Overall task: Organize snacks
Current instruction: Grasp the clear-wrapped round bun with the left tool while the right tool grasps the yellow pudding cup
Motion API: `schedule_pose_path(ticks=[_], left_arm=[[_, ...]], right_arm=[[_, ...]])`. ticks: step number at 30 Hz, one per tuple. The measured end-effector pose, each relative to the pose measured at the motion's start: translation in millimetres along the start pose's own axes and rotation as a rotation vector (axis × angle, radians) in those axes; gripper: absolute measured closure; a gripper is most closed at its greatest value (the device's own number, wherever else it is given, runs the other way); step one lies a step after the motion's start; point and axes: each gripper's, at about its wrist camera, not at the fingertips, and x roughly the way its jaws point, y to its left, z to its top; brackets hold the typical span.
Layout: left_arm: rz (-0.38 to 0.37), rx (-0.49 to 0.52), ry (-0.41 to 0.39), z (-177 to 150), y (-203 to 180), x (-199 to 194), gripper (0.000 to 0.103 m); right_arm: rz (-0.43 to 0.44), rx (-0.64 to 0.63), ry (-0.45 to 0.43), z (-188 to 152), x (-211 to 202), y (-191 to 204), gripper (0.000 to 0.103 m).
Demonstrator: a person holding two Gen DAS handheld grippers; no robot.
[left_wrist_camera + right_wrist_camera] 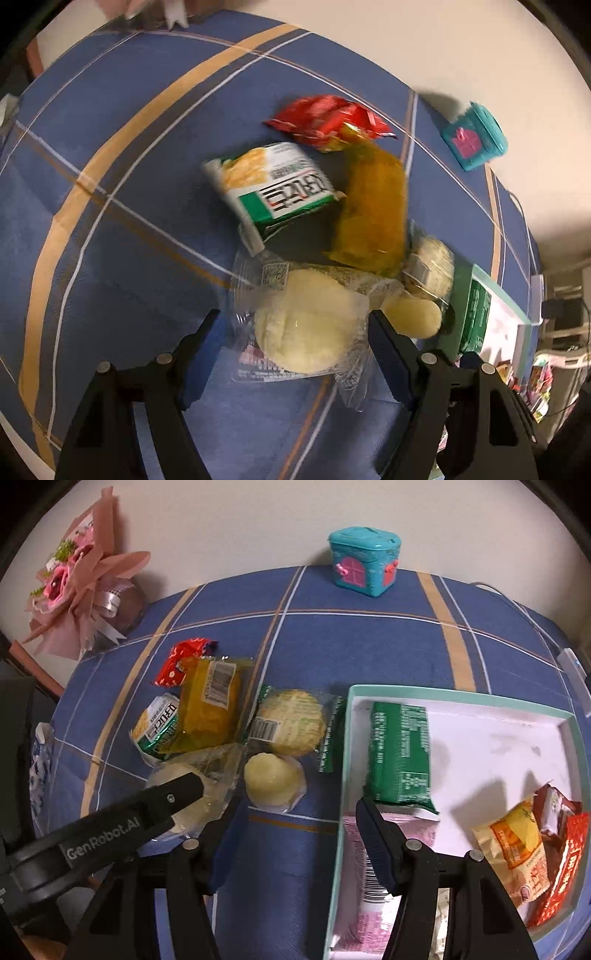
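On the bench (pixel 369 642), snacks beside a tray (pixel 458 696).
Left tongs (pixel 295 325) wide around a wrapped pale bun (pixel 306 321); right tongs (pixel 291 812) wide, holding nothing.

Lighting: dim, warm indoor light from above. My left wrist view: motion-smeared snacks, soft focus. My right wrist view: sharper, shadows inside the box (pixel 570 716). Both: fisheye bending, dark corners.

Left gripper (pixel 293 325) fingers (pixel 201 343) wide around wrapped bun (pixel 306 325), seemingly untouched
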Motion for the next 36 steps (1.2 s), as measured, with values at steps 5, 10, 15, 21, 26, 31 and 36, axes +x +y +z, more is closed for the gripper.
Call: schedule_pose_path(ticks=[5, 10, 15, 21, 26, 31, 36], left_arm=[[0.036, -0.019, -0.02, 5.2, 14.6, -2.9, 0.024], [0.014, -0.026, -0.012, 9.6, 22.9, -0.6, 0.024], [0.028, 0.022, -0.007, 19.5, 18.1, 5.6, 0.024], [0.024, 0.048, 0.005, 23.3, 17.6, 11.2, 0.024], [0.023, 0.043, 0.001, 21.9, 19.1, 9.6, 0.029], [0.023, 0.056, 0.001, 18.3, 17.7, 2.0, 0.036], [0.007, 0.05, -0.009, 19.4, 11.9, -9.6, 0.04]], right_arm=[[0.003, -0.044, -0.016, 3.1, 3.5, 15.4, 0.038], [-0.002, -0.077, 0.007, 5.3, 16.6, 26.6, 0.038], [-0.036, -0.109, 0.025, 8.9, 35.4, 34.5, 0.038], [-0.055, -0.101, 0.051, 12.5, 59.3, 36.2, 0.038], [-0.089, -0.117, 0.038, 14.2, 62.8, 43.0, 0.046], [-0.093, -0.1, 0.039, 12.8, 58.5, 35.1, 0.054], [-0.068, -0.073, 0.04, 13.1, 44.7, 26.9, 0.054]])
